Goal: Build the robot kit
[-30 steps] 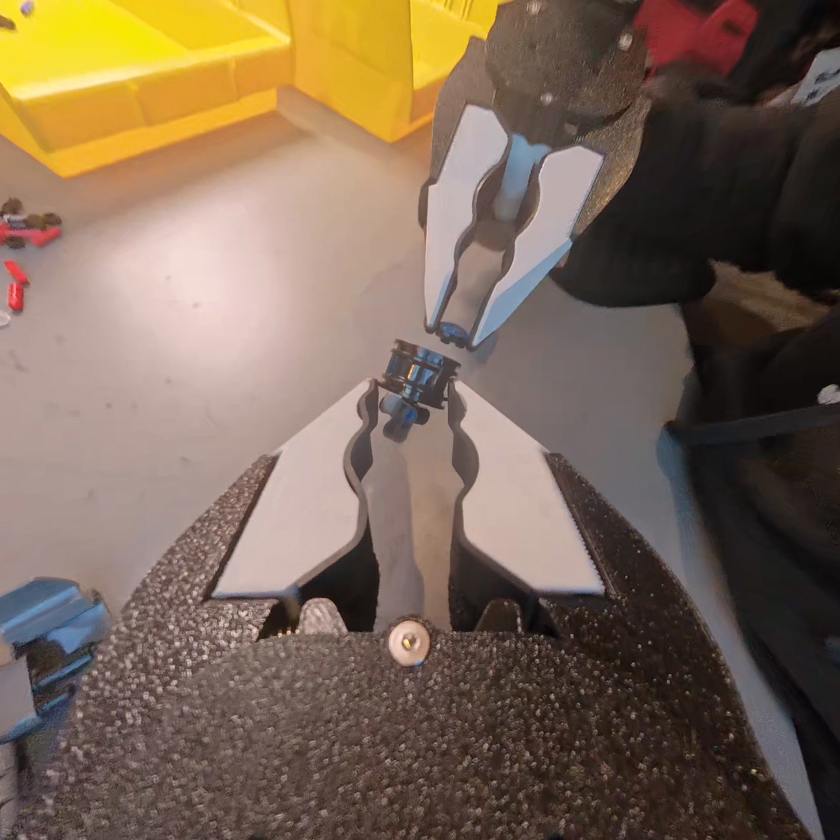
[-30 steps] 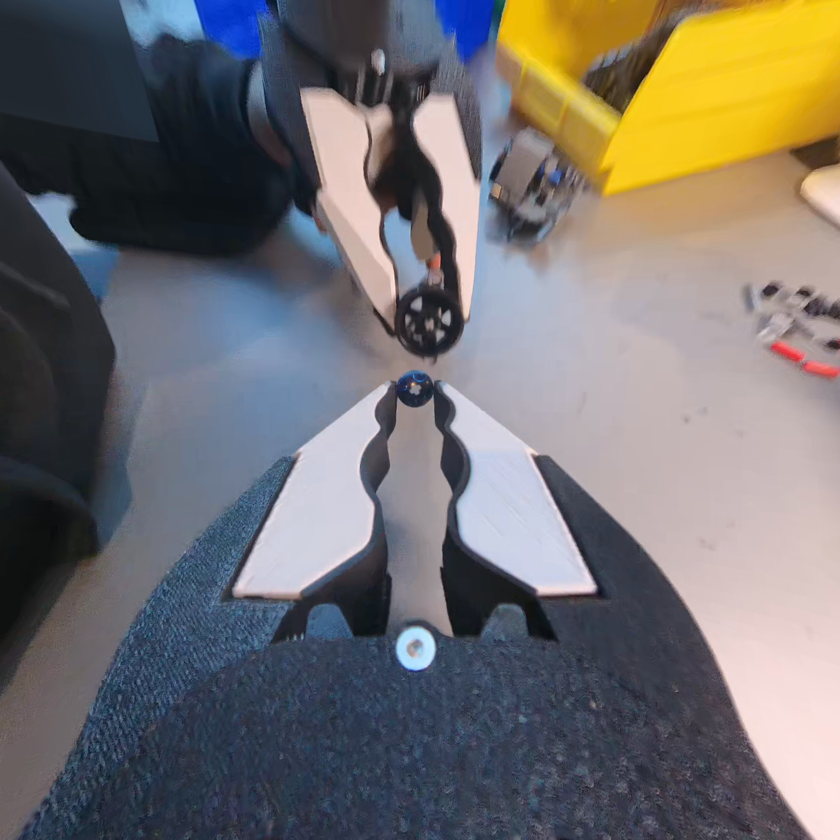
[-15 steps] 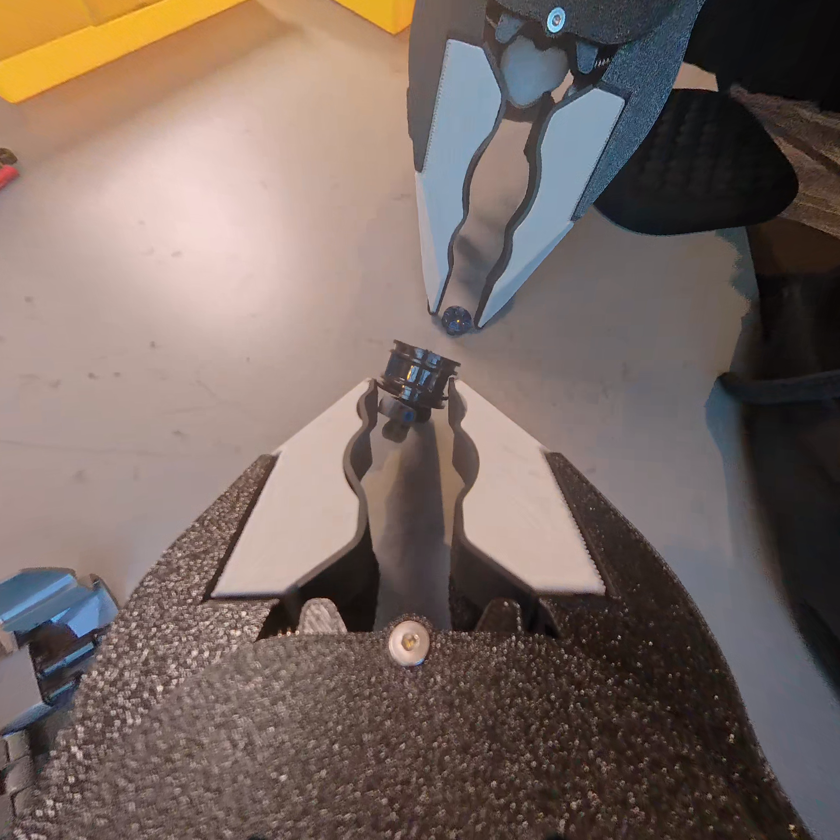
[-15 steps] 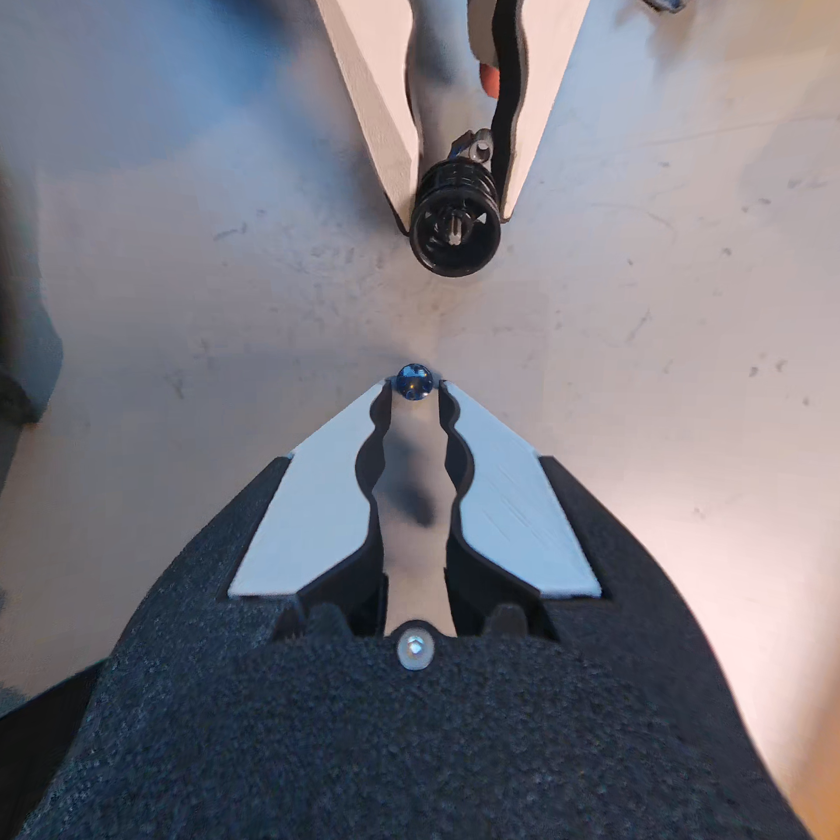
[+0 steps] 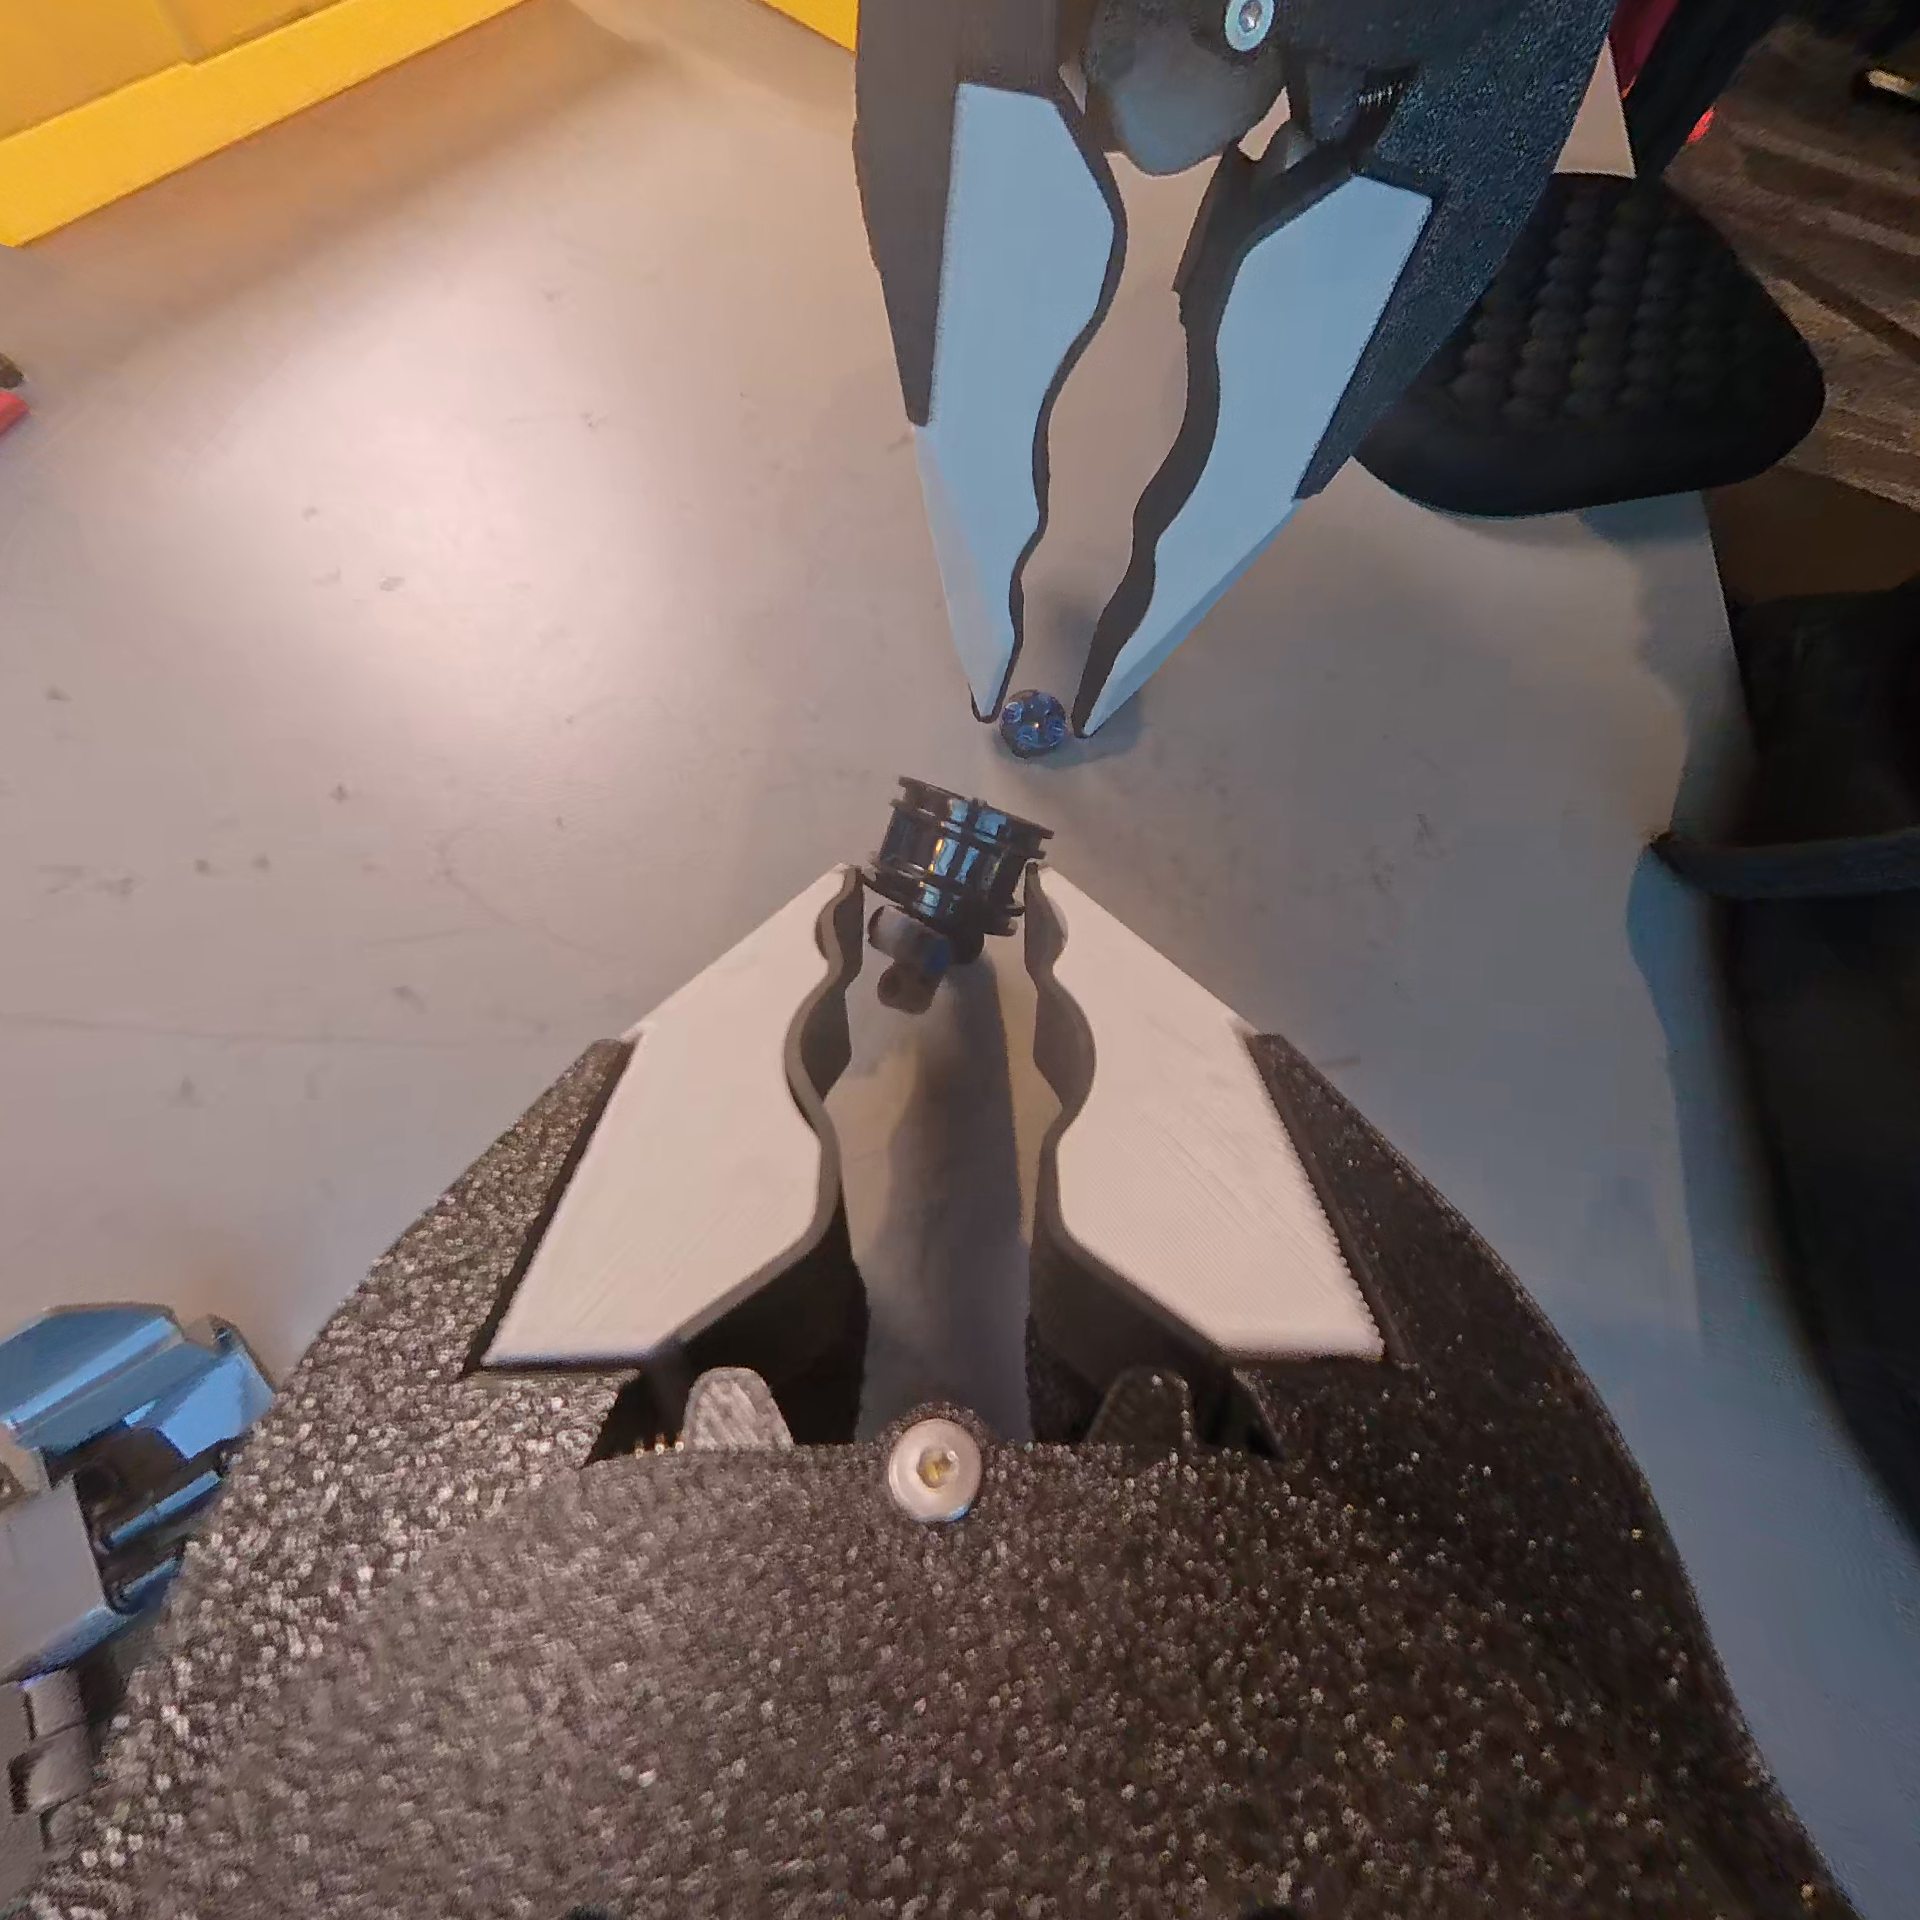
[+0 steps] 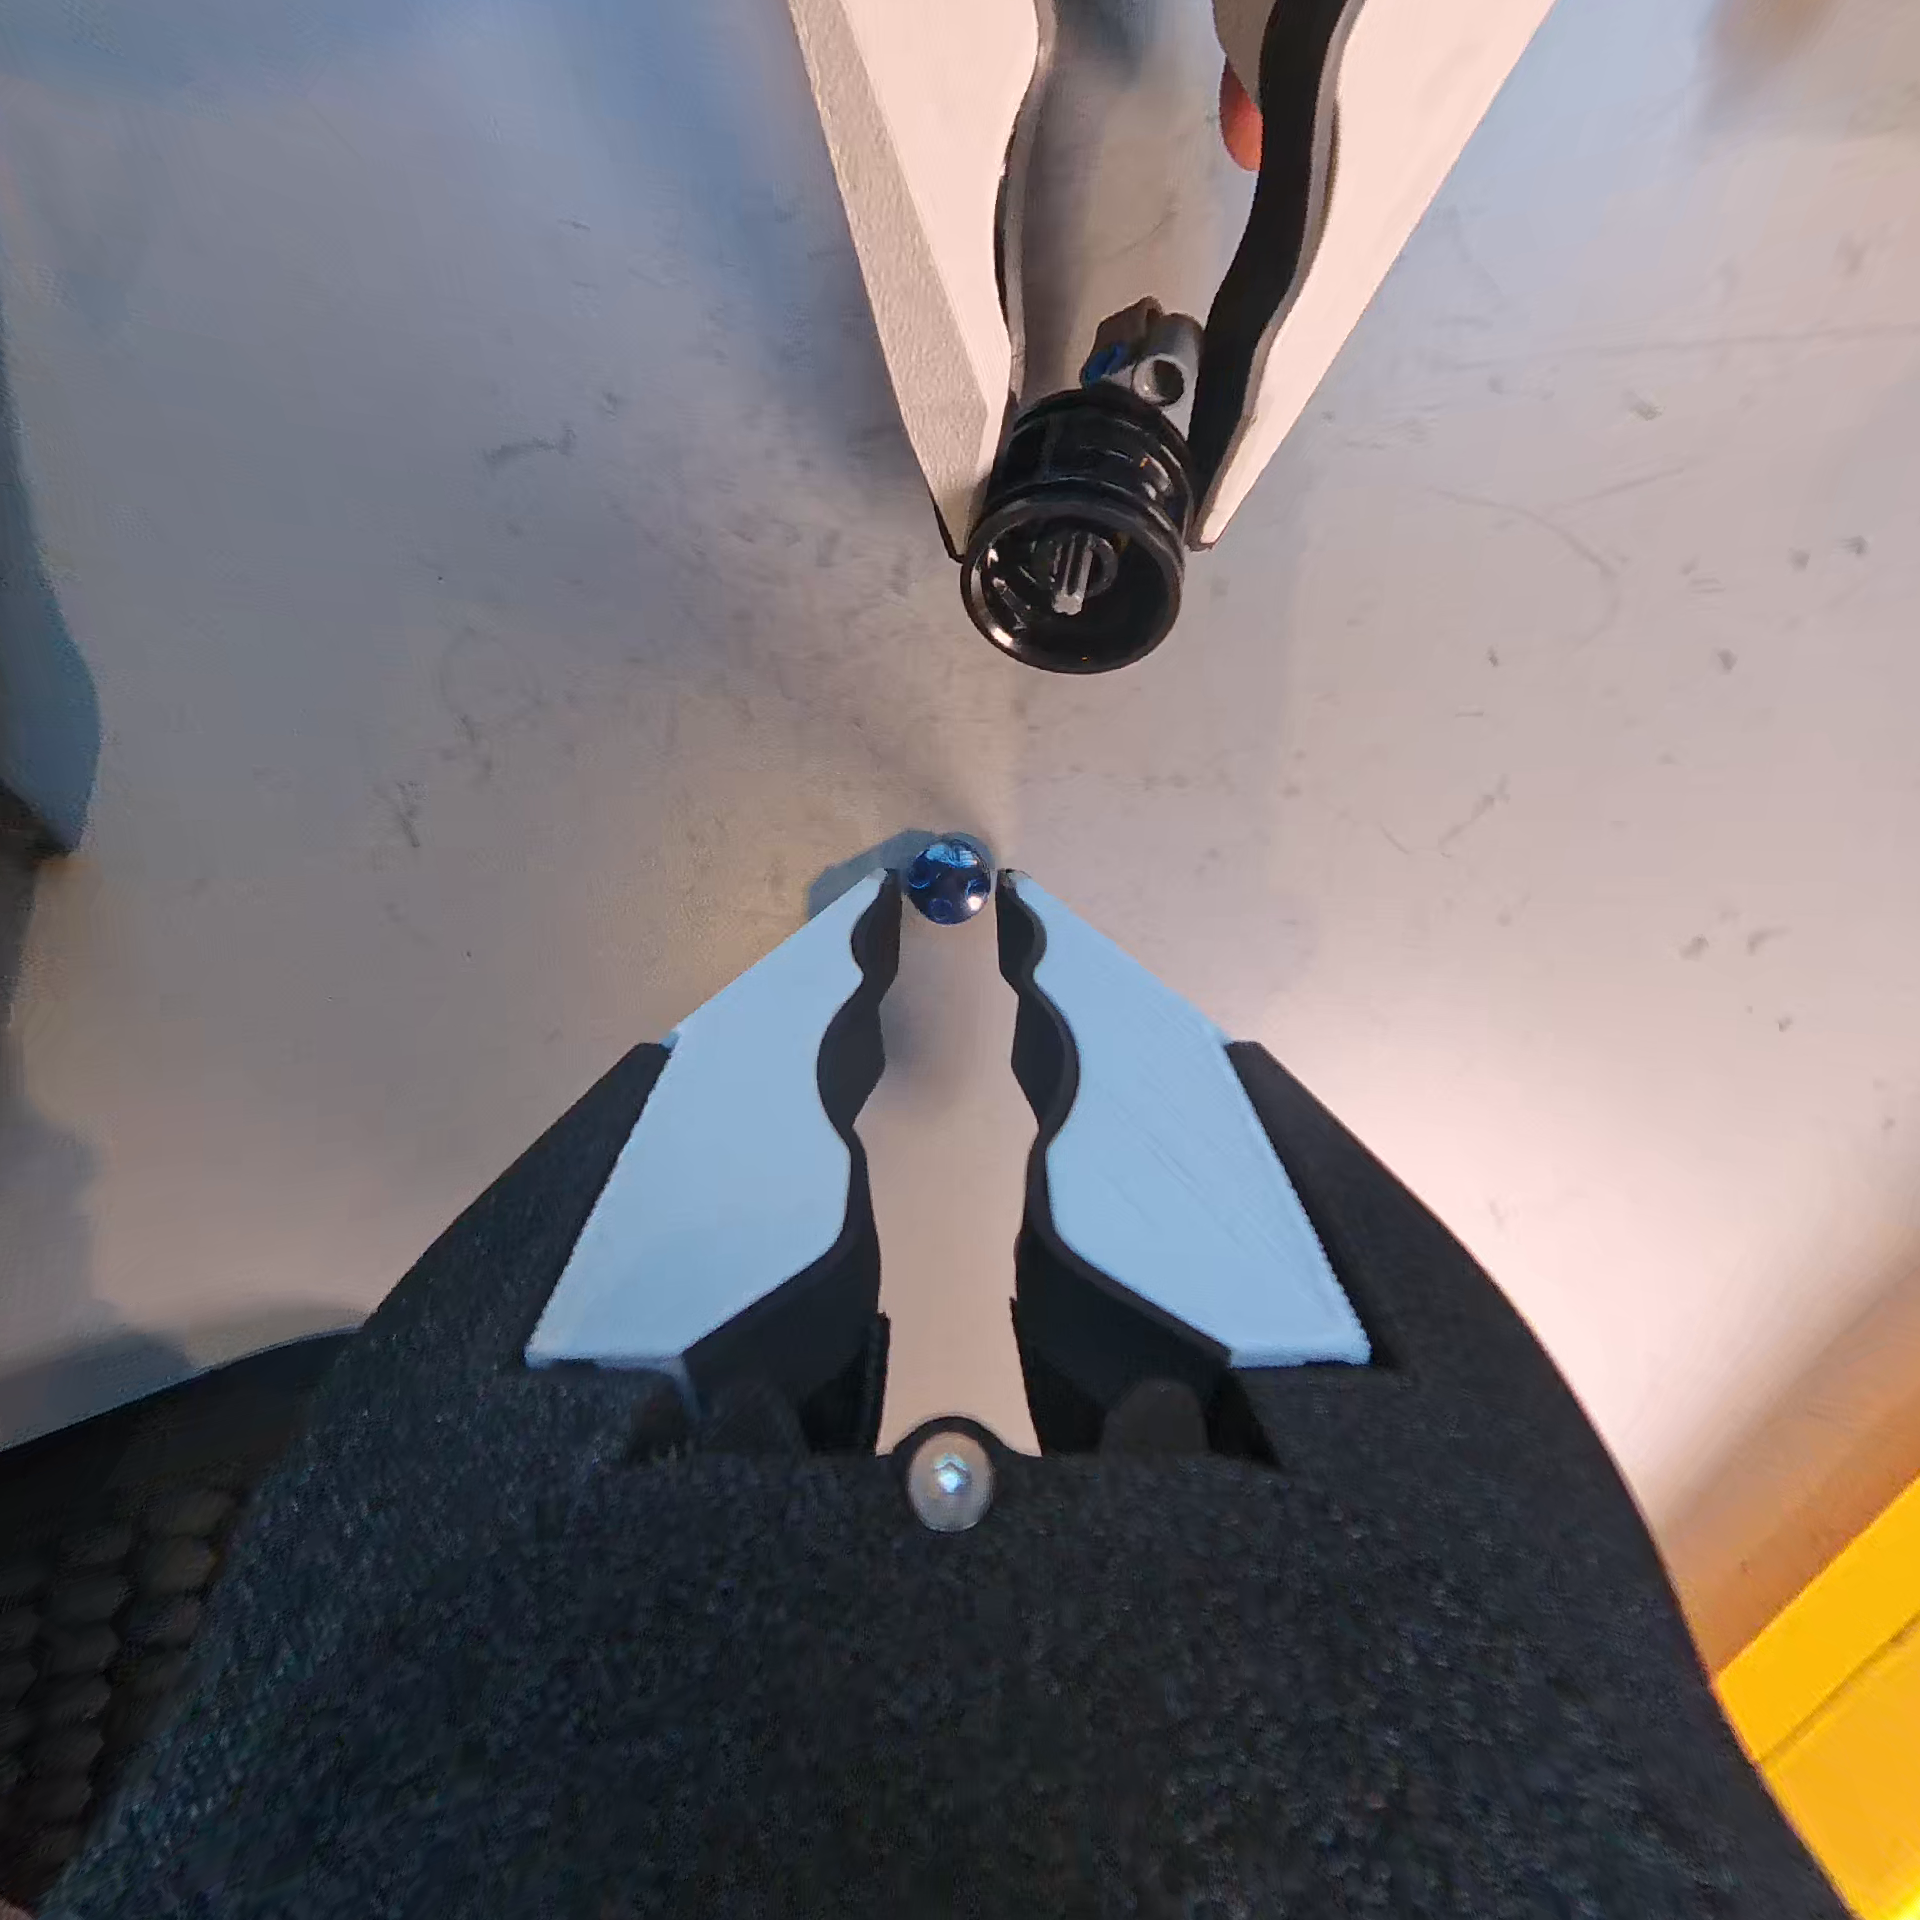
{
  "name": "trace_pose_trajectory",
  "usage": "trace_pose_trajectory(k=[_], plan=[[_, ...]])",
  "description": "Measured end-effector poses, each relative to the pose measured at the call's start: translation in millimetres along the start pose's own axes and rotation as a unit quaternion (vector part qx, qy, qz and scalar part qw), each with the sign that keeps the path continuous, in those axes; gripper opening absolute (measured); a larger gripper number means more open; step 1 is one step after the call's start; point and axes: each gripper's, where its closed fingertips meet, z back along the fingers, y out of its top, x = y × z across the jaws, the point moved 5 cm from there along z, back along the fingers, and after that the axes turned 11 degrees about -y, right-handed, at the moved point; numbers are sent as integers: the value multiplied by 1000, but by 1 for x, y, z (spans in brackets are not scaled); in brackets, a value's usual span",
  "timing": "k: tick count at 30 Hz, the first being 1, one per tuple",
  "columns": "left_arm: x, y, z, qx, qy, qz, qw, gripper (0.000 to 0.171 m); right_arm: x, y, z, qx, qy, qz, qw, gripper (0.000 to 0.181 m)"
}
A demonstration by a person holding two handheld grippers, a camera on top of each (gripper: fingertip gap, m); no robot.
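So, closest to me on the left side, my left gripper is clamped on a little black wheel, pinched right at the fingertips with the ribbed rim sticking out past them. Looks like a toy-brick hub, glossy, with grooves round the outside and a stubby grey and blue axle bit hanging off the back between the fingers. From the right wrist view you can see straight into the open face of the wheel, with a cross-shaped socket in the middle. I reckon it's held by the sides so that open face stays clear and pointed outward. Facing it, my right gripper is closed down on a tiny blue pin, only the round shiny end poking out at the very tips, a few small dimples on it. Gripped that far forward, the fingers don't get in the way of the end. The two grippers point at each other tip to tip over the grey table; pin and wheel are near but apart, and a bit offset sideways rather than lined up. Farther off there's a yellow bin at the table's far edge and a black mesh chair behind the right gripper.
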Motion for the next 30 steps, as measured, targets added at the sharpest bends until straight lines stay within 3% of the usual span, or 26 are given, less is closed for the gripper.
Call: trace_pose_trajectory(k=[9,13,16,21,25,30], plan=[[2,0,-1,-1,-9,-1,1000,30,1,1,1,9,-1,-5,1000,15],[3,-1,-2,-1,-20,4,1000,30,10,9,20,124,-10,-65,990,15],[-2,-8,-5,-24,-4,-1,1000,30,19,18,43,272,-6,-149,951,15],[0,4,0,24,-4,-9,1000,29,29,17,70,446,10,-254,858,15],[6,27,18,108,-3,-17,994,29,28,18,84,528,8,-263,807,15],[10,40,28,128,35,-18,991,29,28,22,86,587,33,-281,759,15]])
